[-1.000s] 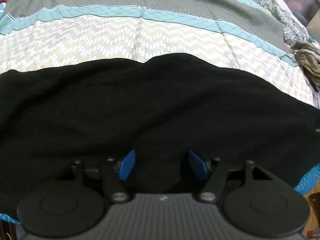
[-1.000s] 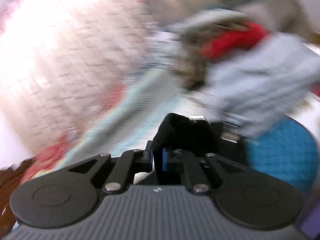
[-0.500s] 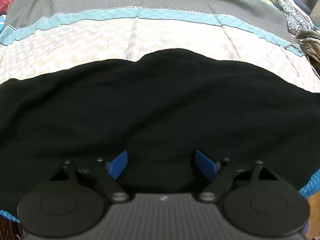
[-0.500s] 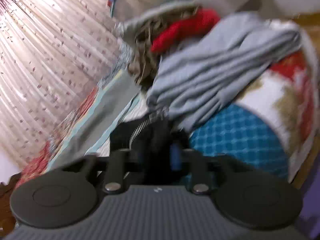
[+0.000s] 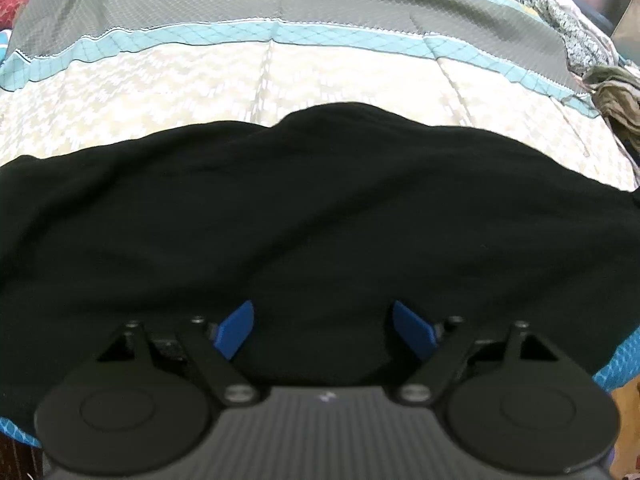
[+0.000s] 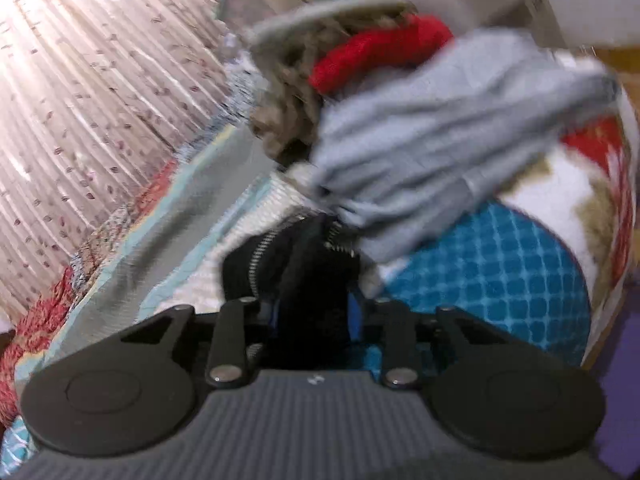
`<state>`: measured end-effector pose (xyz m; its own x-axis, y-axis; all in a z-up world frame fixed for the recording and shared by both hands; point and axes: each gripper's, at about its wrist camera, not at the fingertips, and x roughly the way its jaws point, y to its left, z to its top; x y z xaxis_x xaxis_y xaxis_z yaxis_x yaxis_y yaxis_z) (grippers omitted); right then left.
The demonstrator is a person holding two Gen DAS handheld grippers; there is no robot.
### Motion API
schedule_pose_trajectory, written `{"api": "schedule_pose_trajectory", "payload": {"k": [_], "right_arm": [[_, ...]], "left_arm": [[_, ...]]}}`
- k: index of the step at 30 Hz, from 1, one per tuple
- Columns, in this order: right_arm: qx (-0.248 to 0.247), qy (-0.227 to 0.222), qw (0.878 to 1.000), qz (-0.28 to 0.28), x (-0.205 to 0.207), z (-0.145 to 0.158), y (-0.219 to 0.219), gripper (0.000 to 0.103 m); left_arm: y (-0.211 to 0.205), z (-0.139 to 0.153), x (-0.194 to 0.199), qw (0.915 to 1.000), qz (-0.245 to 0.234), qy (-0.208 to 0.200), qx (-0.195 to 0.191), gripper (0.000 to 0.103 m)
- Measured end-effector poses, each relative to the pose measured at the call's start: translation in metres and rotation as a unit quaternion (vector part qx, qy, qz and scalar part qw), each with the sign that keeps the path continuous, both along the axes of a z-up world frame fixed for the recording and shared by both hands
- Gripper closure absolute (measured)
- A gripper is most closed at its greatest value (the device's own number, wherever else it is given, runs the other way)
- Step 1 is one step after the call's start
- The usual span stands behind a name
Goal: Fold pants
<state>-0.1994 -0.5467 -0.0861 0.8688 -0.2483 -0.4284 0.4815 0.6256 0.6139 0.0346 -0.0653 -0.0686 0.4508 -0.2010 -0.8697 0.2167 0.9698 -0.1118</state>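
Observation:
Black pants (image 5: 300, 208) lie spread across the bed, filling the middle of the left wrist view. My left gripper (image 5: 322, 314) hovers low over their near edge, its blue pads (image 5: 236, 330) wide apart and closing slightly, with cloth beneath them but nothing pinched. In the right wrist view a bunched end of the black pants (image 6: 256, 268) with a metal zipper (image 6: 260, 246) stands between the fingers of my right gripper (image 6: 314, 310). Its jaws are closing, and the blue pads touch both sides of the bunch.
A quilted bedspread (image 5: 320, 76) in cream, teal and grey bands lies under the pants. A heap of clothes is close ahead of the right gripper, with a grey garment (image 6: 440, 140) and a red one (image 6: 380, 48). A pale curtain (image 6: 100, 80) hangs left. Olive clothes (image 5: 612, 96) sit far right.
The left gripper's pads have spread wider over the pants. The right gripper let go of the thin fold, dipped, and now has a thicker bunch with the zipper between its fingers.

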Motion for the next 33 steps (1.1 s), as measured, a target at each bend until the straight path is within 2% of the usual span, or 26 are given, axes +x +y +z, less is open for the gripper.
{"api": "schedule_pose_trajectory", "payload": {"k": [2, 3, 5, 7, 10, 13, 15, 16, 17, 18, 19, 20, 21, 24, 26, 29, 33], "right_arm": [[-0.034, -0.019, 0.999, 0.016, -0.003, 0.022, 0.021, 0.086], [-0.052, -0.03, 0.998, 0.034, -0.003, 0.035, 0.033, 0.088], [-0.076, -0.053, 0.992, 0.085, 0.001, 0.053, 0.059, 0.09], [-0.101, -0.056, 0.983, 0.145, 0.015, 0.065, 0.092, 0.09], [-0.098, -0.045, 0.965, 0.239, 0.04, 0.061, 0.143, 0.091], [-0.106, 0.0, 0.946, 0.305, 0.065, 0.039, 0.197, 0.09], [-0.119, 0.056, 0.93, 0.344, 0.08, 0.016, 0.224, 0.086], [-0.143, 0.088, 0.922, 0.349, 0.086, 0.007, 0.235, 0.086], [-0.16, 0.103, 0.918, 0.348, 0.086, 0.003, 0.238, 0.085], [-0.161, 0.101, 0.919, 0.345, 0.081, 0.005, 0.234, 0.083], [-0.148, 0.088, 0.924, 0.342, 0.075, 0.01, 0.223, 0.073], [-0.137, 0.072, 0.931, 0.331, 0.067, 0.018, 0.21, 0.059], [-0.131, 0.051, 0.943, 0.303, 0.057, 0.028, 0.191, 0.055], [-0.132, 0.011, 0.97, 0.203, 0.025, 0.044, 0.137, 0.051], [-0.138, 0.013, 0.981, 0.134, 0.014, 0.05, 0.102, 0.045], [-0.174, 0.047, 0.978, 0.106, 0.023, 0.05, 0.074, 0.044], [-0.232, 0.097, 0.957, 0.147, 0.053, 0.038, 0.074, 0.043]], "left_arm": [[0.004, 0.003, -0.002, 0.9999, 0.003, -0.006, -0.01, 0.029], [0.007, 0.005, -0.003, 0.9998, 0.004, -0.009, -0.017, 0.029], [0.012, 0.008, -0.004, 0.9993, 0.009, -0.014, -0.032, 0.029], [0.017, 0.01, -0.005, 0.999, 0.012, -0.016, -0.041, 0.029], [0.027, 0.011, -0.009, 0.9984, 0.018, -0.018, -0.051, 0.029], [0.041, 0.011, -0.013, 0.9975, 0.028, -0.019, -0.062, 0.029], [0.048, 0.011, -0.014, 0.9969, 0.034, -0.019, -0.068, 0.029], [0.052, 0.011, -0.015, 0.9966, 0.036, -0.02, -0.072, 0.029], [0.055, 0.011, -0.015, 0.9962, 0.037, -0.02, -0.076, 0.029], [0.057, 0.012, -0.015, 0.996, 0.038, -0.02, -0.079, 0.029], [0.059, 0.011, -0.015, 0.9957, 0.04, -0.02, -0.082, 0.029], [0.061, 0.011, -0.015, 0.9953, 0.041, -0.019, -0.085, 0.029], [0.062, 0.011, -0.014, 0.9949, 0.043, -0.018, -0.09, 0.029], [0.058, 0.009, -0.012, 0.9947, 0.043, -0.016, -0.092, 0.028], [0.053, 0.008, -0.012, 0.9952, 0.036, -0.015, -0.09, 0.027], [0.045, 0.007, -0.012, 0.996, 0.026, -0.014, -0.084, 0.027], [0.044, 0.007, -0.012, 0.9961, 0.028, -0.012, -0.082, 0.027]]}}
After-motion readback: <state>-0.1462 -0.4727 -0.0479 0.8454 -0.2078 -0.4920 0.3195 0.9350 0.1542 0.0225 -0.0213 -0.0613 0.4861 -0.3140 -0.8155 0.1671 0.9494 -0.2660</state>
